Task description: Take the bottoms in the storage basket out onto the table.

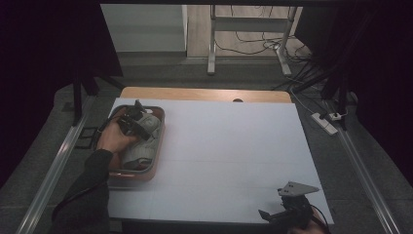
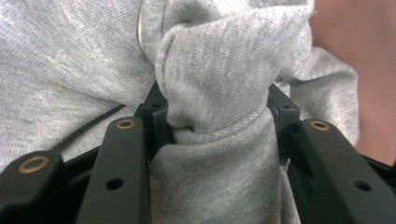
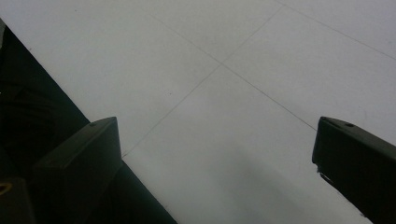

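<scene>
Pinching a fold of grey cloth [image 2: 219,79], the left gripper [image 2: 215,116] is working inside the one basket [image 1: 158,141] on the table. In the left gripper view both black jaws are pressing on a bunched ridge of the knit fabric, which is bulging up between them and spilling over on either side; a hemmed edge is running across just under the pinch. How many separate pieces are making up the grey heap cannot be told, as the folds are running into one another.

From the high view, the left gripper [image 1: 138,122] is sitting low over the cloth [image 1: 141,151], with the person's left hand [image 1: 113,139] wrapped around it and one dark sleeve [image 1: 90,190] trailing toward the near edge. The basket is a single orange-brown tub, lying at the left side of the white table [image 1: 229,146], and the grey cloth is lying within its walls.

One right gripper [image 1: 287,212] is resting at the near right corner of the table, well apart from the basket. In the right gripper view its two jaws are standing wide apart, with bare white surface [image 3: 233,93] between them and nothing held.
</scene>
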The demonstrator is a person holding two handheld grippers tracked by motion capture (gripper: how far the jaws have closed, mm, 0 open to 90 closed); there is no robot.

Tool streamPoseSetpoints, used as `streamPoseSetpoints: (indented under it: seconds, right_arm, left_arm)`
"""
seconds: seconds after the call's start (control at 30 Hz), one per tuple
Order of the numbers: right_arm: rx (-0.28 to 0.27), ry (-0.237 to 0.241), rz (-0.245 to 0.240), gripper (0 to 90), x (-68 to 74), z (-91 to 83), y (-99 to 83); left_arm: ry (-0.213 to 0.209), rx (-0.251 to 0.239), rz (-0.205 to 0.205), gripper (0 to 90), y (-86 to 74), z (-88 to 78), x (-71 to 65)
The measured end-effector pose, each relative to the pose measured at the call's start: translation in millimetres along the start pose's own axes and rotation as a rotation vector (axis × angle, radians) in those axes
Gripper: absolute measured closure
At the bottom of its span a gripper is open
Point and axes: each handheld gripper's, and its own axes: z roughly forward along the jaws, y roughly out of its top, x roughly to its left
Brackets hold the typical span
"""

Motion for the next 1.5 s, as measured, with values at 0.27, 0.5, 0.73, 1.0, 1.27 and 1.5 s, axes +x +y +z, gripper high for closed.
streamPoseSetpoints:
  seconds: [0.27, 0.5, 0.73, 1.0, 1.27, 1.5]
  right_arm:
    - [0.001, -0.001, -0.002, 1.5, -0.2, 0.1, 0.0]
    - [0.002, -0.002, -0.002, 1.5, 0.0, 0.3, 0.1]
    - [0.005, -0.002, -0.003, 1.5, 0.0, 0.4, 0.2]
    - [0.006, -0.001, -0.005, 1.5, 0.2, 0.5, 0.2]
    - [0.007, 0.000, -0.007, 1.5, 0.3, 0.7, 0.2]
    - [0.008, 0.000, -0.007, 1.5, 0.3, 0.8, 0.2]
  left_arm:
    - [0.006, -0.084, 0.031, 54.4, -3.8, -30.9, -2.5]
    - [0.012, -0.134, 0.039, 54.3, -4.9, -52.1, -4.7]
    - [0.005, -0.143, 0.041, 54.0, -3.5, -70.5, -7.6]
    - [0.027, -0.168, 0.061, 53.7, -2.6, -91.2, -10.1]
    - [0.047, -0.205, 0.073, 53.3, -4.5, -110.4, -10.8]
    - [0.042, -0.249, 0.077, 53.2, -5.9, -128.1, -11.5]
